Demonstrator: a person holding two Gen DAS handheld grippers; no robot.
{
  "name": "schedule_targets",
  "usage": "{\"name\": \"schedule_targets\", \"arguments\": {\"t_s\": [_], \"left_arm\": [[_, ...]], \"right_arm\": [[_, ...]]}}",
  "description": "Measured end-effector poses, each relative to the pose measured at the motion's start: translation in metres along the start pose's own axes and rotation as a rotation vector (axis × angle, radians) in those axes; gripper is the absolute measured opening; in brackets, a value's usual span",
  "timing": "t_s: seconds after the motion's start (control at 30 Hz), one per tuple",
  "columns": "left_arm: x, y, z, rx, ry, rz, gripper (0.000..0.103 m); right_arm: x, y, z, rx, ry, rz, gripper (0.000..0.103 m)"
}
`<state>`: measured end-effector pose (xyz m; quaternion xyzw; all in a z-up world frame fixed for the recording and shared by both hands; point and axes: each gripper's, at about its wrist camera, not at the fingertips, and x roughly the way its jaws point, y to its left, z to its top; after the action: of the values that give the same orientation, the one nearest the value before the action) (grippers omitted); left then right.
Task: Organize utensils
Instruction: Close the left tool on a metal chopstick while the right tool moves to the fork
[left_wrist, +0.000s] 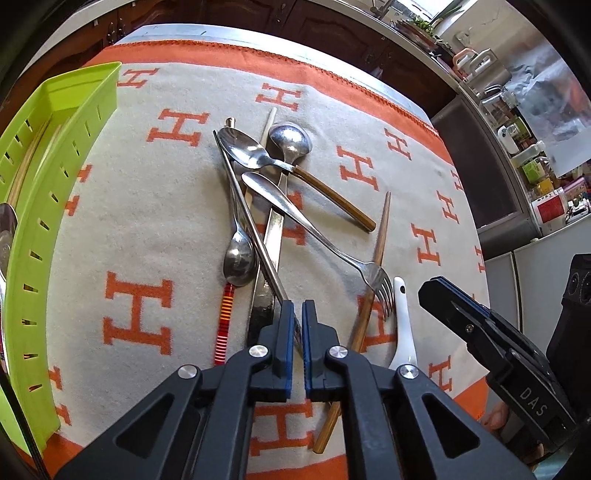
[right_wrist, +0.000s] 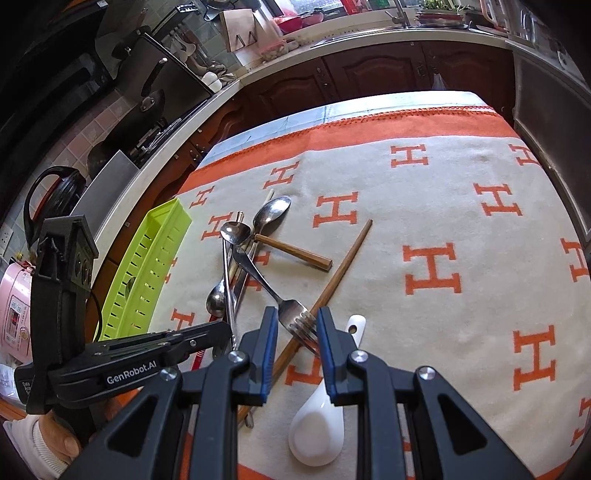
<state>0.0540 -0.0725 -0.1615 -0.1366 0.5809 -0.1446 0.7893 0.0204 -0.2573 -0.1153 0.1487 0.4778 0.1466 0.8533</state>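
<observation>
At the left edge of the left wrist view stands the green slotted tray (left_wrist: 55, 221). Mid-frame lies the utensil pile (left_wrist: 266, 199). At bottom centre the left gripper (left_wrist: 298, 314) pinches a metal chopstick (left_wrist: 247, 210). In the right wrist view, the right gripper (right_wrist: 297, 319) straddles the fork (right_wrist: 295, 314), jaws partly apart.

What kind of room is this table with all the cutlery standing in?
Most likely a home kitchen. Dark wooden cabinets run under a pale countertop behind the table, black pans stand at the left, and a pink rice cooker sits at the edge.
</observation>
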Motion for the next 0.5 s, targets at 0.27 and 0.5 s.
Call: {"name": "schedule_targets", "arguments": {"t_s": [0.27, 0.5], "left_arm": [[0.0002, -0.0006, -0.0035, -0.012, 0.005, 0.037, 0.024], [0.0084, -0.0049, -0.004, -0.01, 0.034, 0.041, 0.011]], "right_arm": [[0.0029, 0.001, -0.0021, 0.003, 0.011, 0.009, 0.022], [0.0037, 0.0002, -0.0029, 0.002, 0.013, 0.014, 0.022]]}}
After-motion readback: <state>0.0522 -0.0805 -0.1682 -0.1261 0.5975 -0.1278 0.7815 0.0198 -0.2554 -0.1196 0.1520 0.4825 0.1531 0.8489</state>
